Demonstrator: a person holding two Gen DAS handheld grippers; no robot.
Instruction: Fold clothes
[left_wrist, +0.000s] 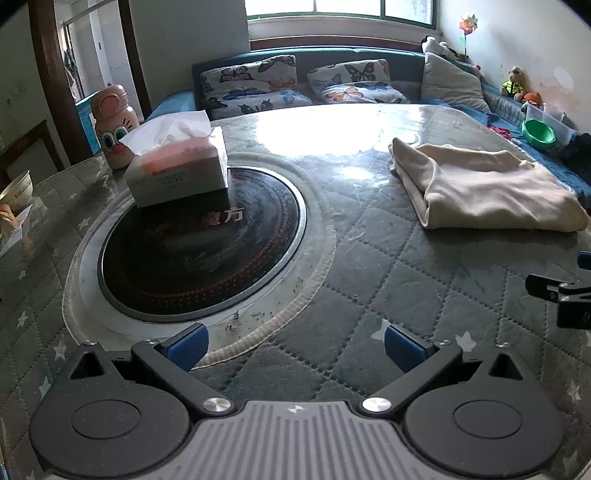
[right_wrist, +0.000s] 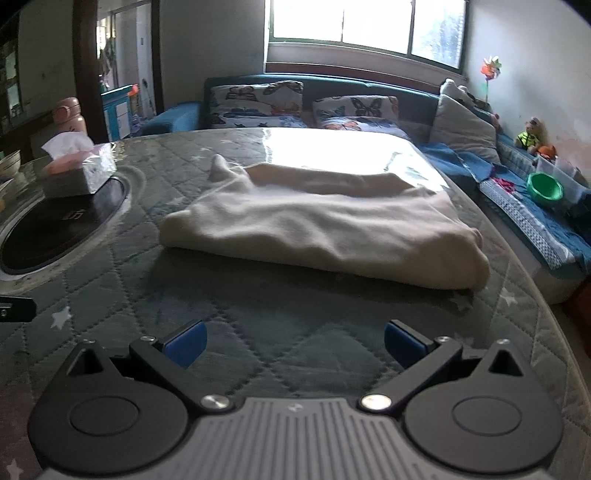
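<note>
A cream garment (right_wrist: 325, 221) lies folded in a flat stack on the quilted grey table cover, straight ahead of my right gripper (right_wrist: 294, 344). It also shows at the right of the left wrist view (left_wrist: 487, 188). My right gripper is open and empty, short of the garment's near edge. My left gripper (left_wrist: 296, 348) is open and empty over the table cover, to the left of the garment, near the round black cooktop (left_wrist: 199, 243). The right gripper's tip (left_wrist: 557, 295) shows at the right edge of the left wrist view.
A tissue box (left_wrist: 177, 166) stands on the cooktop's far edge. A pink cartoon bottle (left_wrist: 112, 125) and a bowl (left_wrist: 14, 192) are at the table's left. A sofa with butterfly pillows (right_wrist: 258, 105), a green bowl (right_wrist: 545, 192) and toys lie behind and right.
</note>
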